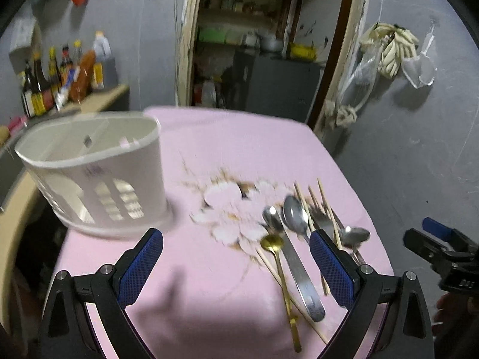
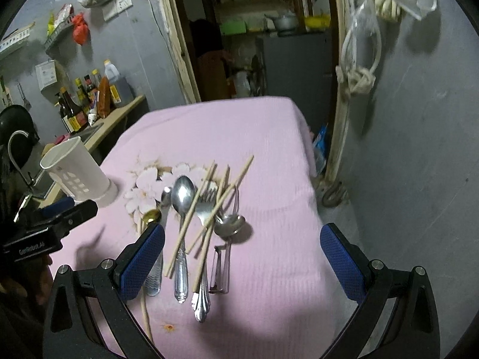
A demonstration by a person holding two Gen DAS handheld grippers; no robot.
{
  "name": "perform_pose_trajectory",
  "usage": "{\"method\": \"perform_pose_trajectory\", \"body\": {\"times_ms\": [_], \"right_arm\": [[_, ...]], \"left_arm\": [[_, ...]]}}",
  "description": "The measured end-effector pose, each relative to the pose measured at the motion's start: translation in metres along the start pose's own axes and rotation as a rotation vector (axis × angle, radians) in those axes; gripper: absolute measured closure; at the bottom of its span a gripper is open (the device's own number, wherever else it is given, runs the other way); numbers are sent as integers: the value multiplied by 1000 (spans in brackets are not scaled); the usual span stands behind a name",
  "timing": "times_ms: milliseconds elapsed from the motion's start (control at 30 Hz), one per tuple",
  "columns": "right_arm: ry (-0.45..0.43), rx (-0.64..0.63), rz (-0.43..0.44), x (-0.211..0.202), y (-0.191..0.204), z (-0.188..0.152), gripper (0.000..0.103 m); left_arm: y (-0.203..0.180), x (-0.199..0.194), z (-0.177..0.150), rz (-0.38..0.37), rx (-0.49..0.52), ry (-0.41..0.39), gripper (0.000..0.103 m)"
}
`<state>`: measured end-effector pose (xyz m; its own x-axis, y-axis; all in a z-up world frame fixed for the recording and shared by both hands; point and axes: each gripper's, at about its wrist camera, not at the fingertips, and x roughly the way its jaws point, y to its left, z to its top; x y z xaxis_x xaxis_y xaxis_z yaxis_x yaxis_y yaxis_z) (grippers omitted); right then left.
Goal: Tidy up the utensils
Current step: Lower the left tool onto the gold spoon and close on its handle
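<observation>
Several utensils (image 2: 197, 224) lie heaped just ahead of the right gripper (image 2: 242, 257), fingers spread, empty; the left gripper (image 1: 236, 263) likewise. Stiff, slick metal under light chopsticks (image 2: 209, 209): grip a handle. Farther left, the holder (image 1: 95, 173); its inside is blurred.

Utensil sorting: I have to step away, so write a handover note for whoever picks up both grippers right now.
Left gripper: open, empty, above the table's near edge.
Right gripper: open, empty, over the pile.
White utensil holder: upright at the left of the pink tablecloth; nothing visible inside.
Spoons, fork, gold spoon, chopsticks and peeler lie heaped.
Done: nothing. Left: everything.
</observation>
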<state>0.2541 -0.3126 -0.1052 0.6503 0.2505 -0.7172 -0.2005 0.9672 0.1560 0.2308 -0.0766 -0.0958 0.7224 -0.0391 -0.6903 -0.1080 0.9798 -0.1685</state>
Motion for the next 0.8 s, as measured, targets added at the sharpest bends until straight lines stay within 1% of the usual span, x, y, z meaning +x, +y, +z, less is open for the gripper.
{"method": "perform_pose_trajectory", "body": {"times_ms": [100, 167, 200, 233, 267, 367, 433, 467, 500, 533, 567, 600, 667, 733, 800], "right_arm": [[41, 8, 9, 14, -3, -3, 1], [72, 20, 27, 23, -6, -4, 1], [87, 27, 36, 26, -7, -5, 1], [98, 34, 41, 30, -7, -6, 1], [106, 39, 44, 34, -7, -6, 1], [122, 53, 47, 41, -10, -7, 2], [134, 80, 55, 45, -15, -8, 3], [138, 89, 58, 47, -16, -9, 7], [143, 95, 62, 49, -18, -9, 16], [150, 101, 69, 50, -18, -10, 22], [157, 105, 76, 53, -19, -10, 32], [164, 107, 80, 53, -20, -10, 39], [175, 109, 94, 57, -19, -11, 43], [180, 111, 107, 59, -18, -11, 49], [183, 109, 118, 61, -15, -10, 60]], "left_arm": [[-2, 10, -6, -18, -14, 37, 4], [-4, 17, -10, -33, -22, 64, 8], [-5, 21, -12, -44, -29, 82, 14], [-6, 24, -13, -53, -33, 96, 17], [-7, 27, -14, -62, -38, 109, 18], [-9, 33, -17, -87, -53, 135, 27], [-11, 37, -19, -104, -57, 155, 37], [-12, 39, -20, -111, -57, 165, 40], [-13, 41, -21, -116, -56, 175, 44], [-15, 43, -22, -121, -53, 188, 49], [-16, 46, -23, -124, -53, 198, 51], [-17, 49, -24, -125, -57, 212, 55], [-18, 53, -25, -121, -66, 229, 61], [-19, 55, -24, -127, -69, 239, 67], [-22, 55, -23, -136, -62, 236, 71]]}}
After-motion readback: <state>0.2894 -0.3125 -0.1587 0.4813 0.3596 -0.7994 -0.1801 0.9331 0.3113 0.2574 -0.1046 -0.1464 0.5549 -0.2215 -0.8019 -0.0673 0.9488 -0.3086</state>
